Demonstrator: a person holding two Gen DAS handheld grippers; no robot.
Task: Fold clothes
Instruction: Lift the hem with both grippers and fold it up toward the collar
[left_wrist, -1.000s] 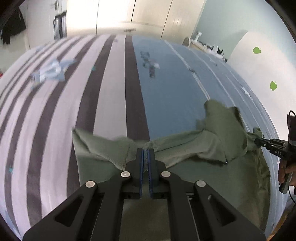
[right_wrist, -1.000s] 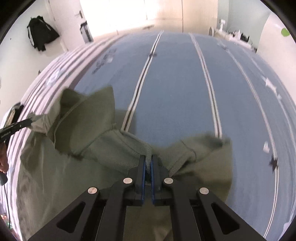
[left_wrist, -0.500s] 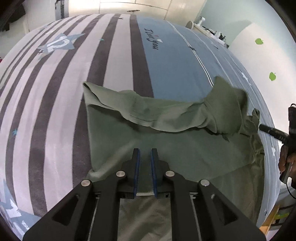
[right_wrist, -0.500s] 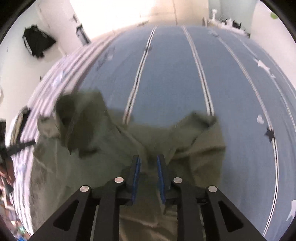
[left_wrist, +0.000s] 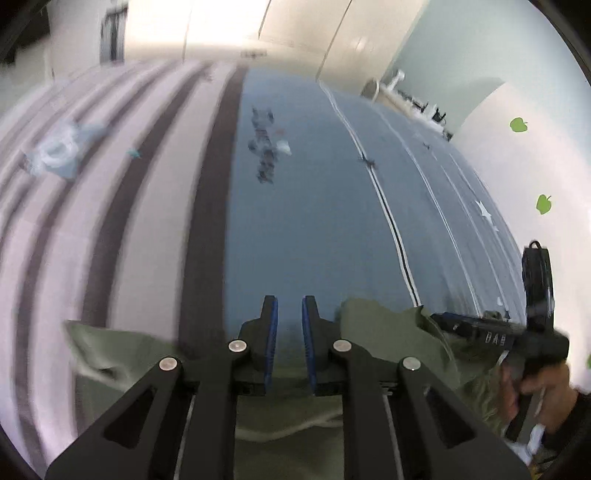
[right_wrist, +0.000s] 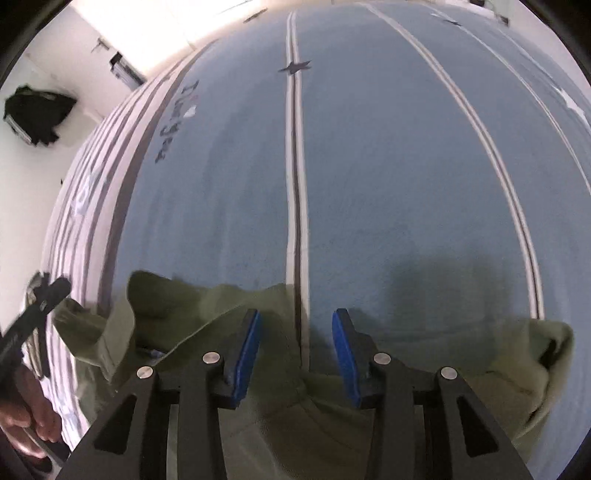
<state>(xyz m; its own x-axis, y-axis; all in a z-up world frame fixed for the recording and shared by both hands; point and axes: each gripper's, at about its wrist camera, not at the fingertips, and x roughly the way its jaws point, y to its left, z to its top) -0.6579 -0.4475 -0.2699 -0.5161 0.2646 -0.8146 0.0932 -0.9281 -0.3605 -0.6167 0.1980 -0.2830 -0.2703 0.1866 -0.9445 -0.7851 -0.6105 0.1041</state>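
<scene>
An olive green garment lies on the bed, filling the bottom of both views. My left gripper stands over its far edge, jaws a narrow gap apart, with only blue sheet showing between the blue pads. My right gripper is over the same cloth, its jaws opening wide; fabric lies beneath them and nothing is pinched. The right gripper and its hand appear at the left wrist view's right edge. The left gripper shows at the right wrist view's left edge.
The bed sheet is blue with thin double lines, and white with dark stripes on the left. Wardrobe doors stand beyond the bed. A wall with green leaf stickers runs along the right. A black garment hangs on the left wall.
Both grippers were shut on the green cloth's edge a second ago; both have let go and parted their jaws. The cloth now lies folded, and both views have slid toward its far edge.
</scene>
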